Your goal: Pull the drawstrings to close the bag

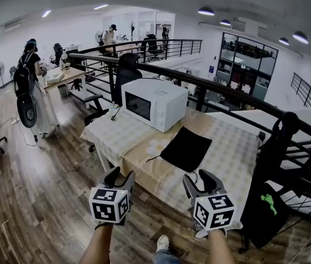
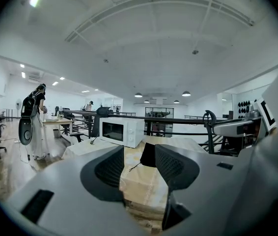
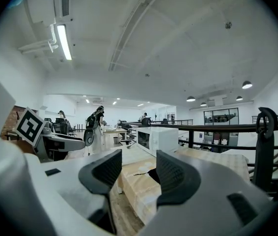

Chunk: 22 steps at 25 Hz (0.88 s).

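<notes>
Left gripper (image 1: 120,176) and right gripper (image 1: 199,179) gape, empty. Bag (image 1: 186,148) lies just before microwave (image 1: 154,103). Best to pinch drawstring (image 1: 153,159) close to bag and pull outward.

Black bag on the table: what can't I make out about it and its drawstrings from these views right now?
- Head view: the black bag is too small to tell whether its mouth is open. Only one drawstring shows, at its left.
- Left gripper view: a jaw of the open left tongs hides the bag's right part.
- Right gripper view: a jaw of the open right tongs does the same.
</notes>
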Motion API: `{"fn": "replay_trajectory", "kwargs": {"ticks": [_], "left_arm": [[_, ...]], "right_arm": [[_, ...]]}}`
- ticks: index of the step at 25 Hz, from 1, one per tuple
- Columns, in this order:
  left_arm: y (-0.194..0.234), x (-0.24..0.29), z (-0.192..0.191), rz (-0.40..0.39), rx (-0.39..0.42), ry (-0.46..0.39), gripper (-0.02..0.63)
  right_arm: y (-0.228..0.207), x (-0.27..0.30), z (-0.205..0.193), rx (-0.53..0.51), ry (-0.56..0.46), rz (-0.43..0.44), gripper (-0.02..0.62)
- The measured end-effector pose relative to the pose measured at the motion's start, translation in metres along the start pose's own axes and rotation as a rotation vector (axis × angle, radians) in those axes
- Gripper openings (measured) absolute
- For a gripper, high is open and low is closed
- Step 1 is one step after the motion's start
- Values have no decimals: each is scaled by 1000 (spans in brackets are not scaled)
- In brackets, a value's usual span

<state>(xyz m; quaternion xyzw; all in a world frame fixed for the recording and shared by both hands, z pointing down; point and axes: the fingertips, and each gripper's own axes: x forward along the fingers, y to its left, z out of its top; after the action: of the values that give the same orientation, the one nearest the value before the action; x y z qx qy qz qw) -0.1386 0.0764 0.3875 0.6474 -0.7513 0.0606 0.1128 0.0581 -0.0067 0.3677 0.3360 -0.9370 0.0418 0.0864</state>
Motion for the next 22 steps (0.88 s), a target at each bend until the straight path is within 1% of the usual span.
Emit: {"fn": "replay_trajectory", "kwargs": {"ticks": [5, 9, 15, 22], "left_arm": [[1, 35, 4, -17, 24, 11, 198], [0, 74, 6, -30, 36, 17, 198], [-11, 141, 28, -63, 51, 15, 198], [-28, 219, 47, -108, 71, 33, 198]], "right_arm": [[-24, 24, -2, 23, -6, -28, 204], [-52, 50, -7, 42, -2, -42, 204], [-102, 89, 4, 50, -1, -79, 204], [-163, 129, 14, 68, 3, -123, 204]]}}
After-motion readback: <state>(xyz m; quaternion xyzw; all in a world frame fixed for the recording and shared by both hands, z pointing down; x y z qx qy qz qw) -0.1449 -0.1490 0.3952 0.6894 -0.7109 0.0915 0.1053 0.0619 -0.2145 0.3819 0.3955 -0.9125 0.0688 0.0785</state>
